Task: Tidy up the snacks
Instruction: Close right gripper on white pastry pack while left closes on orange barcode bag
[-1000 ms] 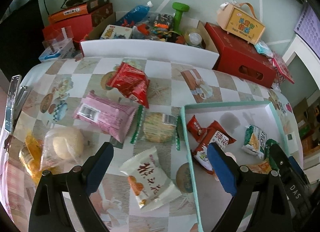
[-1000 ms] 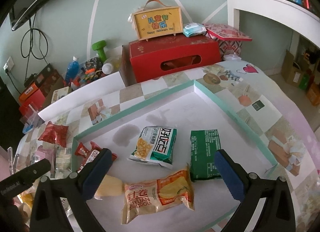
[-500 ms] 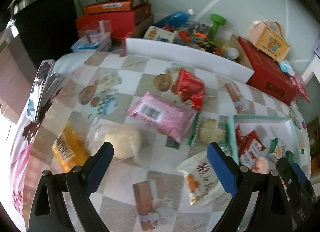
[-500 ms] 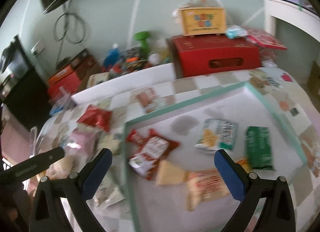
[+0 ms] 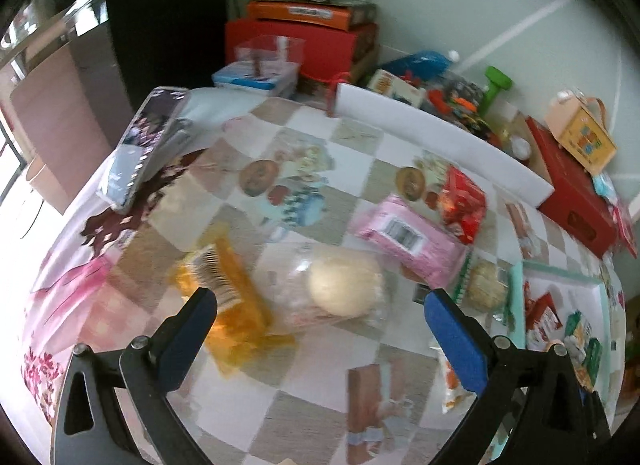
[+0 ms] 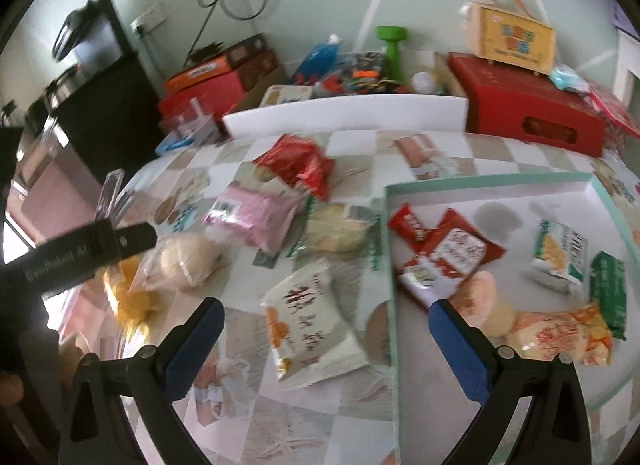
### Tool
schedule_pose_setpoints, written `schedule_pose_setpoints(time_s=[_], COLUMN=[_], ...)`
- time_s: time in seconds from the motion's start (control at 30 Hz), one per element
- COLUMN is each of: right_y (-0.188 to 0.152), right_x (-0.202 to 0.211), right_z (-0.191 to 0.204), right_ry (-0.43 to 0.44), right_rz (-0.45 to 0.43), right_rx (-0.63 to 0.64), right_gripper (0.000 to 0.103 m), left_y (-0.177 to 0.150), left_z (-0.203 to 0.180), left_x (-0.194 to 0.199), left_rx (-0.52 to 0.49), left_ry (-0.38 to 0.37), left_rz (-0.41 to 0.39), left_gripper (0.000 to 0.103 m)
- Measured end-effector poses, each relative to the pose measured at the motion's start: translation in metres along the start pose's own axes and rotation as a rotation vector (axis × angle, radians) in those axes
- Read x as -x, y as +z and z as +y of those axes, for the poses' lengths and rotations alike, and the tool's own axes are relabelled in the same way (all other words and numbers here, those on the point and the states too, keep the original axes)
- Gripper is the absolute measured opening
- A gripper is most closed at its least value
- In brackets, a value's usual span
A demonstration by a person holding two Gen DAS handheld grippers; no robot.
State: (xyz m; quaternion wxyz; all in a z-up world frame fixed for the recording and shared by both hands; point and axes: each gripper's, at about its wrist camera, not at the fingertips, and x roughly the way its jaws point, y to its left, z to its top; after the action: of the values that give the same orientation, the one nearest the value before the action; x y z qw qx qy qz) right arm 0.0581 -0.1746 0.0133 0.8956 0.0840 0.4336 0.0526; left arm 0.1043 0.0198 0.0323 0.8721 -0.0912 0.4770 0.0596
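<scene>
Snacks partly sorted: several packets lie in the tray point(image 6: 492, 181) at frame right; bun bag point(image 5: 344, 285), pink packet point(image 5: 408, 241), others wait mid-table. Left gripper point(image 5: 320, 325) and right gripper point(image 6: 326, 329) spread, empty.

Tabletop point(image 6: 352, 417) w/ checkered picture cloth carries loose snacks: white packet w/ red lettering point(image 6: 312, 325) near center, rice-cracker pack point(image 6: 338, 227) at 12 o'clock of it, pink packet point(image 6: 252, 213) at 11, red bag point(image 6: 300, 165) beyond that, clear-bagged bun point(image 6: 184, 261) at 9, touching a yellow packet point(image 6: 128, 293). Mint-rimmed tray point(image 6: 390, 265) sits at 3 o'clock. Phone point(image 5: 140, 153) lies at far-left edge; white board point(image 6: 344, 117) along the back at 12.
</scene>
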Motion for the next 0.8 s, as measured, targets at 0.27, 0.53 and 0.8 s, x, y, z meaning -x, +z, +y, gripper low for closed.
schedule_pose_setpoints(time_s=[0.27,0.53,0.8], right_y=[-0.010,-0.015,-0.018], right_x=[-0.022,-0.042,-0.050], right_z=[0.028,0.024,0.018], right_ry=[0.048,0.012,0.000], right_rz=[0.043,0.088,0.116], right_rx=[0.088,0.108,0.103], right_gripper=[0.101,0.092,0.089], left_y=[0.001,-0.002,-0.006], left_z=[0.050,0.070,0.064], left_x=[-0.008,-0.043,-0.066], left_rx=[0.137,0.196,0.177], left_ry=[0.057,0.073,0.067], left_rz=[-0.006,0.080,0.143], left_gripper=[0.103,0.103,0.103])
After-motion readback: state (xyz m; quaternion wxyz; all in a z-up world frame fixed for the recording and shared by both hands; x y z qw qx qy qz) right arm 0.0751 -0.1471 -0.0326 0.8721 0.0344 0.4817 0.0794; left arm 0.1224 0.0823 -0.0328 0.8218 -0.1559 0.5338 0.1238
